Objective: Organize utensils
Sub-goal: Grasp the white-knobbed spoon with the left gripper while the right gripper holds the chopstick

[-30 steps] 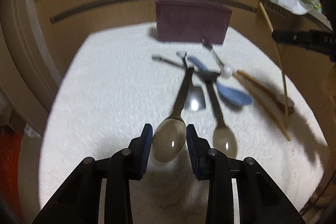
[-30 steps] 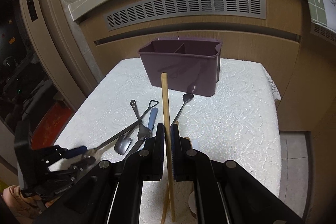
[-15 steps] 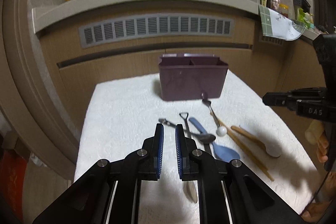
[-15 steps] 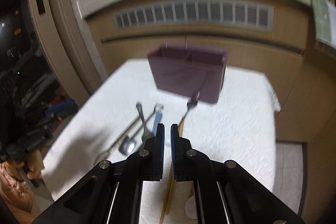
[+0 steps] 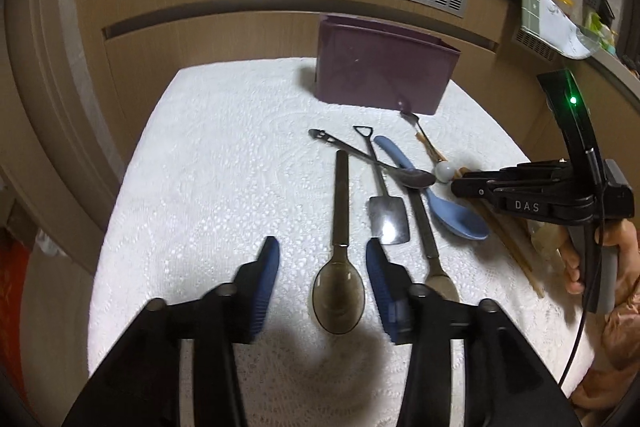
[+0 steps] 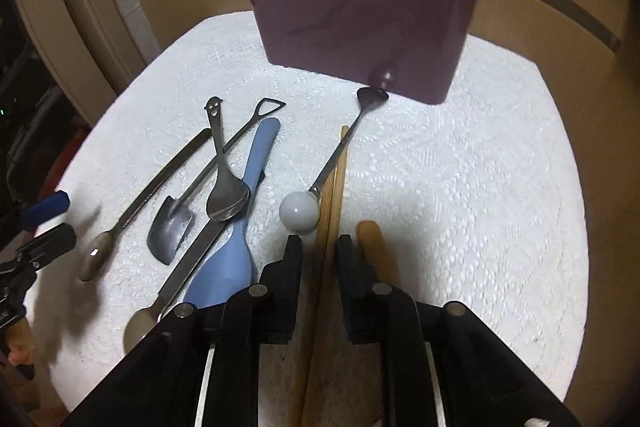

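On the white cloth a long dark-handled spoon (image 5: 339,279) lies with its bowl between the blue pads of my left gripper (image 5: 322,263). The jaws are opening and the pads stand clear of it. My right gripper (image 6: 320,251) is low over a pair of wooden chopsticks (image 6: 334,187) that lie flat. Its jaws are opening a little around them, with a narrow gap showing. The purple utensil caddy (image 5: 384,67) (image 6: 360,23) stands at the far side. In the left wrist view the right gripper (image 5: 456,185) comes in from the right.
Loose on the cloth lie a blue plastic spoon (image 6: 236,227), a shovel-shaped spoon (image 6: 172,227), a smiley-handled spoon (image 6: 226,195), a white-ball-ended spoon (image 6: 299,213), another long spoon (image 5: 430,247) and a wooden handle (image 6: 370,239). A wooden cabinet with a vent stands behind.
The left gripper shut and drew back, then returned open around the spoon bowl. The right gripper came down with the raised chopstick to the cloth and its jaws parted slightly.
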